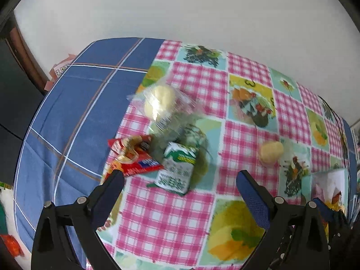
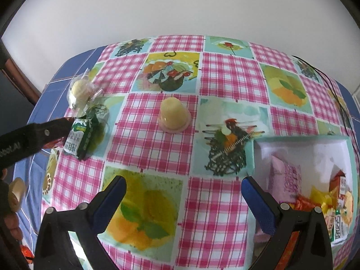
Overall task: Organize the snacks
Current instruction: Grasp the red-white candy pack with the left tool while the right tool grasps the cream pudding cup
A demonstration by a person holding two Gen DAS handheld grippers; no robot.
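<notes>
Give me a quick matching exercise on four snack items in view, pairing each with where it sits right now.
Things:
1. green and white carton
2. yellow jelly cup
3. pink wrapped packet
4. clear bag with a pale round cake

Places:
A. inside the white box
B. alone on a pink checked square, upside down
C. just ahead of the open left gripper
D. near the blue cloth edge, behind the carton

Pairs: 1-C, 2-B, 3-A, 4-D
</notes>
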